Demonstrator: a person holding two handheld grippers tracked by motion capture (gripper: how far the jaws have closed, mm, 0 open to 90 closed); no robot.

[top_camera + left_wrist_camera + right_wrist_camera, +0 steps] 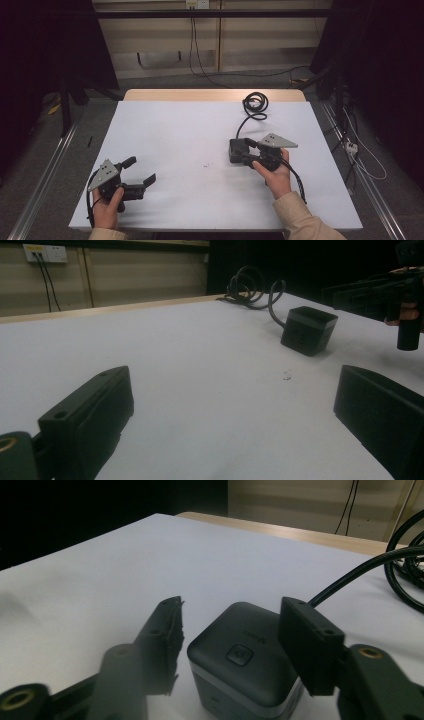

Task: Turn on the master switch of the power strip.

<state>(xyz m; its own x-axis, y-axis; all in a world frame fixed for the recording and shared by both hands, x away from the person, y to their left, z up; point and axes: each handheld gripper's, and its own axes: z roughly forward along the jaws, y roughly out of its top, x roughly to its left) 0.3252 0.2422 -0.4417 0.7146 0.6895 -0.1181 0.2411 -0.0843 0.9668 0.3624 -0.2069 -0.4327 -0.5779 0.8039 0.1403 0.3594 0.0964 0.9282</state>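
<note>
right gripper view has the right gripper [227,640] with its jaws wide astride the black cube [245,665], right of centre on the worktop [175,135]; next, squeeze. left gripper [137,172] idles, jaws wide.

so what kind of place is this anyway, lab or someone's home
Most likely a lab or recording studio: a white-covered table ringed by dark curtains and metal rails, loose cables running to a wall outlet, and handheld grippers working on a black cube.
</note>
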